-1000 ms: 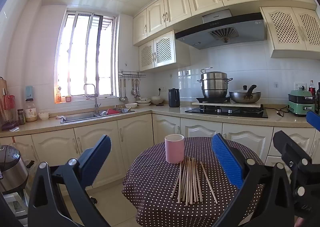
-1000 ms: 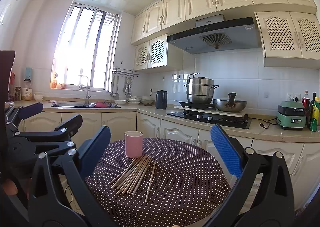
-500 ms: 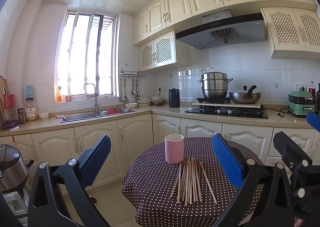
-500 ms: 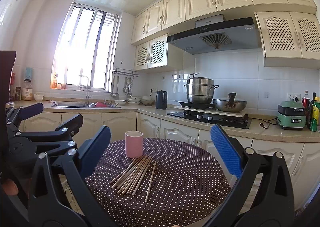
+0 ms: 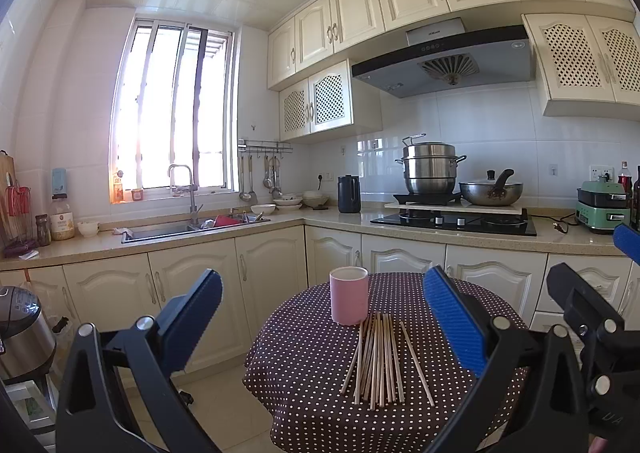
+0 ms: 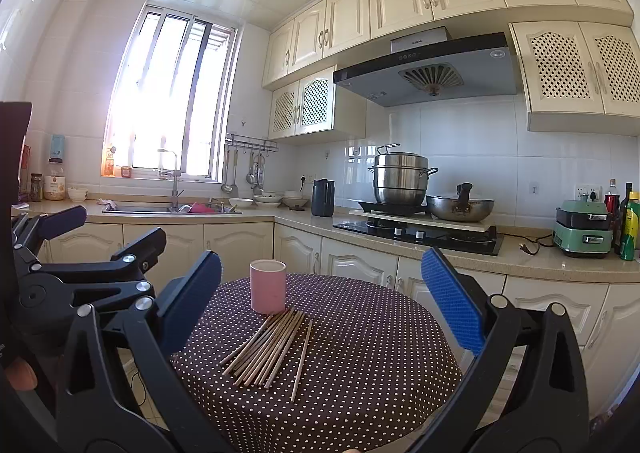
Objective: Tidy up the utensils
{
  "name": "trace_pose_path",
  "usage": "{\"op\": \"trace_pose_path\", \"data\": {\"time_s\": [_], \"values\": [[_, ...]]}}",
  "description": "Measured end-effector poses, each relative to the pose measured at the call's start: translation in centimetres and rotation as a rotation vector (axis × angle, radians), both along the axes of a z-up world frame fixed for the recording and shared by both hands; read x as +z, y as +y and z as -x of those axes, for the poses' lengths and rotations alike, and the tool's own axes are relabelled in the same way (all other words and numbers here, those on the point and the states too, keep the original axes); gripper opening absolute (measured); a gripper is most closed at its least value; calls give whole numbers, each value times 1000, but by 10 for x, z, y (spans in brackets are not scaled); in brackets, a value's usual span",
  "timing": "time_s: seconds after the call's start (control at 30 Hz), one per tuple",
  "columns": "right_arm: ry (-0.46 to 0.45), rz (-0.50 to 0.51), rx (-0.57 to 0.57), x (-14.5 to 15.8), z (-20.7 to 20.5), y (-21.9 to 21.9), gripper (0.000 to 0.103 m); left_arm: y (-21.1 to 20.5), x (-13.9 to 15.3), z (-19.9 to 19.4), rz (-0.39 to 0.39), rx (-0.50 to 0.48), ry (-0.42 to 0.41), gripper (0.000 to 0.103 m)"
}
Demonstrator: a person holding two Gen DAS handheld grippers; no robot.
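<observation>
Off to the far left of the left gripper (image 5: 322, 319), a steel rice cooker (image 5: 22, 333) stands low by the floor, and above it the stone worktop (image 5: 100, 243) carries jars and a small white bowl. Moving right, a bright barred window (image 5: 176, 109) sits over the sink (image 5: 192, 227) with its tall tap, and ladles hang from a rail (image 5: 264, 147) in the corner. Cream cabinets run along the wall above and below the counter.

Straight ahead of both grippers stands a small round table under a dark brown cloth with white dots (image 5: 320, 373). On it, between the left gripper's spread blue pads, a pink cup (image 5: 348, 301) stands upright, and a bundle of wooden chopsticks (image 5: 378, 363) lies flat just in front of the cup, their far ends at its base, fanning a little toward the gripper. One stick lies slightly apart on the right side of the bundle. The left gripper is spread wide and holds nothing.

From the right gripper (image 6: 320, 301), the same cup and sticks sit ahead and a bit to the left; its jaws too gape wide, empty, above the near edge of the table.

Further right, behind the table, a black kettle (image 5: 349, 194) stands on the counter, then a stacked steel steamer pot (image 5: 430, 169) and a wok (image 5: 491, 193) on the hob beneath a grey extractor hood (image 5: 444, 63). At the far right, a green tabletop cooker (image 6: 583, 228) sits beside some bottles (image 6: 629, 219)
</observation>
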State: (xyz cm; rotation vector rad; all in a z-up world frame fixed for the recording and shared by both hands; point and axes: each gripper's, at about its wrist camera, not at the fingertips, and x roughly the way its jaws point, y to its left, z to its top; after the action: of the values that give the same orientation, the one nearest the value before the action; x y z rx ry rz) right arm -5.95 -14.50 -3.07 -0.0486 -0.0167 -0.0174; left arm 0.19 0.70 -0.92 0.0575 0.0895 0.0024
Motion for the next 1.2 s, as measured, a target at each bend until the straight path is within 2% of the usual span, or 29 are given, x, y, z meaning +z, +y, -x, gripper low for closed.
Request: {"op": "trace_pose_path", "data": {"time_s": [1.2], "values": [[9, -1, 0, 2, -4, 0, 98, 1, 2, -3, 0, 5, 6, 99]]}}
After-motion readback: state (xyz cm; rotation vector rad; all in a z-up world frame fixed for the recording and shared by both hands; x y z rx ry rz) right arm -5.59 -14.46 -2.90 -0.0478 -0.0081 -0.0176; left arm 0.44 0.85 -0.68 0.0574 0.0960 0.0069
